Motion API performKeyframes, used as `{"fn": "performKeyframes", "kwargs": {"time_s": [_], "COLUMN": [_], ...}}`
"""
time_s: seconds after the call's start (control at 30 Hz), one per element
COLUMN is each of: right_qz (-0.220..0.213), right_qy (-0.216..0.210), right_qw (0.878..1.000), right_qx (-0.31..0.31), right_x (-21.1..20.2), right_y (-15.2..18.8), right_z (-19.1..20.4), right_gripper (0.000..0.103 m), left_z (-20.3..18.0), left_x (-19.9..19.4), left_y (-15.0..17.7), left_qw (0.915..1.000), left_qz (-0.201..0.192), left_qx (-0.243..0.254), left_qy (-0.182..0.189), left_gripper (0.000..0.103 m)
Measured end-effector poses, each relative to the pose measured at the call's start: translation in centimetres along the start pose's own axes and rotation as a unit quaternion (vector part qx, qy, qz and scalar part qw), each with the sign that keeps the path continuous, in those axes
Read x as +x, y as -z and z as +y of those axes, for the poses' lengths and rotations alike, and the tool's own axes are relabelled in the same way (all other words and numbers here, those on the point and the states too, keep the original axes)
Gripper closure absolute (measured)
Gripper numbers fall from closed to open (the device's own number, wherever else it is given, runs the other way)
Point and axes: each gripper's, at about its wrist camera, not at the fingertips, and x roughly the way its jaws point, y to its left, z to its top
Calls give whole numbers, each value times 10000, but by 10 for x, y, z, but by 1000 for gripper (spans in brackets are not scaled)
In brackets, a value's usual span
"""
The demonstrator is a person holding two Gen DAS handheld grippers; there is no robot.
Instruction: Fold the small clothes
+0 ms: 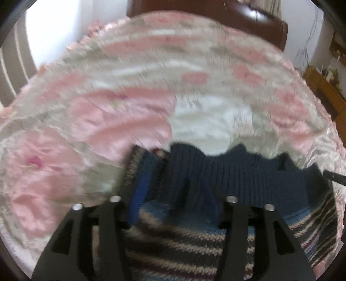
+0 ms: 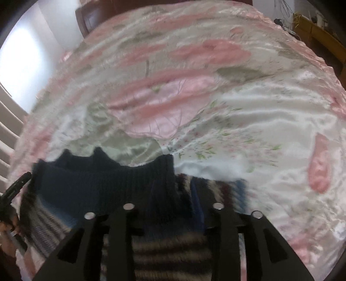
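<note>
Low in both frames, the left gripper [image 1: 174, 200] and right gripper [image 2: 173, 206] hang with jaws spread wide, gripping nothing, over a striped knit sweater [image 1: 177, 244] with a navy ribbed band [image 1: 237, 173]. It lies at lower centre on the pink floral bedspread [image 2: 194, 90]. The fold seems barely begun; next, each gripper likely needs to close on an edge. A dark wooden headboard [image 1: 248, 17] sits at the top.

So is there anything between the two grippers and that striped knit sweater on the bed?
Nothing visible. The left gripper and right gripper both stand open right over the striped sweater, which lies alone on the floral bedspread.
</note>
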Motion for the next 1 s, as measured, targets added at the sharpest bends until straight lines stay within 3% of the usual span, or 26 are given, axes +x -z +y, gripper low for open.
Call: {"fn": "performKeyframes", "kwargs": {"time_s": [0.1,0.2,0.3,0.43,0.57,0.7,0.87,1.0], "right_qz": [-13,286,658,1033,1148,1198,1171,1338], "right_qy": [-273,-447,-594,-845,-828,-852,-959,-936], "right_qw": [9995,9976,9938,9882,9865,9851,9860,9852], "right_qx": [-156,-442,-672,-757,-829,-896,-695,-511], "right_x": [-40,-68,-80,-74,-59,-59,-67,-50], "right_y": [17,54,100,147,160,160,165,174], "right_z": [-14,-22,-26,-28,-25,-25,-42,-53], "right_gripper": [65,65,64,64,63,89,91,91], "left_z": [2,-8,-21,-36,-55,-68,-60,-59], "left_x": [-35,-68,-83,-86,-70,-48,-28,-22], "left_y": [10,44,90,121,133,133,133,140], "left_qw": [9995,9985,9968,9953,9944,9938,9916,9917], "left_qz": [-160,-82,263,395,613,848,1107,1078], "left_qx": [37,358,484,370,287,529,472,535], "left_qy": [251,397,573,799,812,497,471,458], "left_gripper": [46,45,44,44,44,44,44,42]}}
